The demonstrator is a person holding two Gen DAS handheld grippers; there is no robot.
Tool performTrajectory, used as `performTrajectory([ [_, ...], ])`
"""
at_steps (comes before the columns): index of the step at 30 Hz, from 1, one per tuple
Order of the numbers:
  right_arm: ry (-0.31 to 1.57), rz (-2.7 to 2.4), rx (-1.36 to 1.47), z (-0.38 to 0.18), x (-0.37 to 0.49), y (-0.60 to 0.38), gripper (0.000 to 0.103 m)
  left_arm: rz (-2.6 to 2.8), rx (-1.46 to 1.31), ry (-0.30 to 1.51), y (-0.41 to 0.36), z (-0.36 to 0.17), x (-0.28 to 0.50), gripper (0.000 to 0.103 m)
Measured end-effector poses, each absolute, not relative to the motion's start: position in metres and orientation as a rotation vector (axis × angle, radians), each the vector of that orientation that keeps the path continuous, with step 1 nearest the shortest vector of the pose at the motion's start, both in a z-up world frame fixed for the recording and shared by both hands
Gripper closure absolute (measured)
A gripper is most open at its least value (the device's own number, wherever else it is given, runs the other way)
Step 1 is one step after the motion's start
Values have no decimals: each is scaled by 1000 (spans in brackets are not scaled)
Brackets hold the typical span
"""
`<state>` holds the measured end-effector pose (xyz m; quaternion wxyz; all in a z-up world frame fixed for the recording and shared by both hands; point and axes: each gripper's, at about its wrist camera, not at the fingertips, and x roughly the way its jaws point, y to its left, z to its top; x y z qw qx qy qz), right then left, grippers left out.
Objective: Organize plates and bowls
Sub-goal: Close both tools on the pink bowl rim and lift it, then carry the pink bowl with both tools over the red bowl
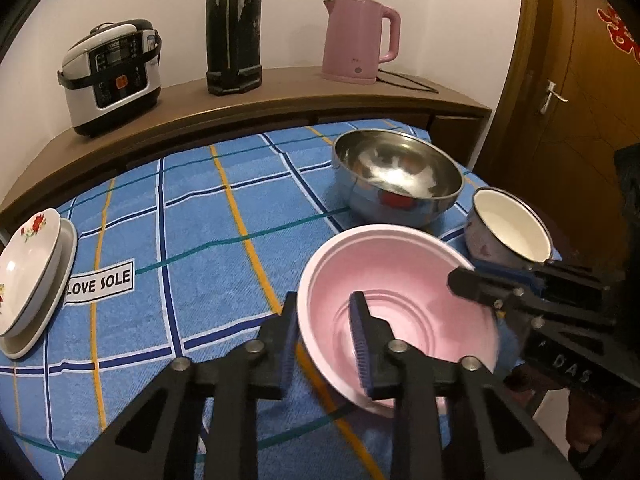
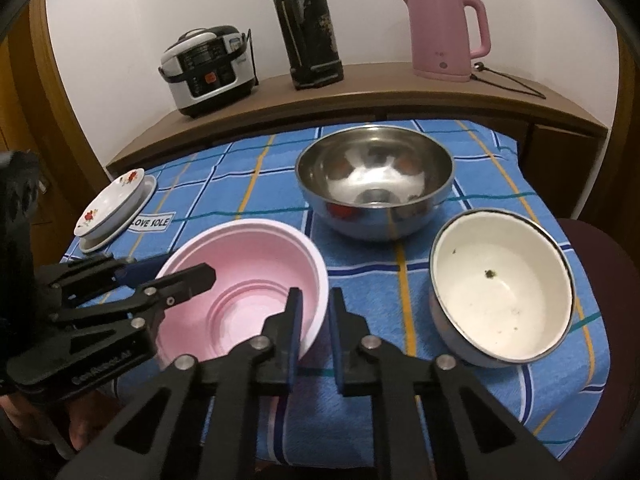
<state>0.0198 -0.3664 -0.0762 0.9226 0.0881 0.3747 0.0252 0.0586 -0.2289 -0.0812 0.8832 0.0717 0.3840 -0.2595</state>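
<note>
Left wrist view has the pink bowl (image 1: 396, 312) right at the near edge of the blue checked cloth (image 1: 192, 216), tipped a little, with the left gripper (image 1: 326, 344) clamped narrow on its near-left wall, one pad inside and one outside. From the right wrist view the right gripper (image 2: 314, 332) pinches the opposite side of the rim the same way, so the bowl is held at two points. Behind it sits the steel bowl (image 2: 374, 184), and to its right the white enamel bowl (image 2: 500, 292), which has specks of dirt in it. A flowered plate (image 1: 28, 268) is stacked on another plate at the far left of the cloth. I judge the step to be lifting the pink bowl for nesting; the thin wall will flex, so both hands should rise together, level, without twisting, and clear the steel bowl's rim before lowering.
</note>
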Motion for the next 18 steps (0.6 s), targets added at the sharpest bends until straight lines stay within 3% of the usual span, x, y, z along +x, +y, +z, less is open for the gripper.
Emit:
performTrajectory([
  [3,762,50,182,-73,19,-367,92,-538,137,808,-227,-82,61,85],
  [18,716,61,219,-25,20,-372,92,-559,97,776,-224,-46,73,85],
])
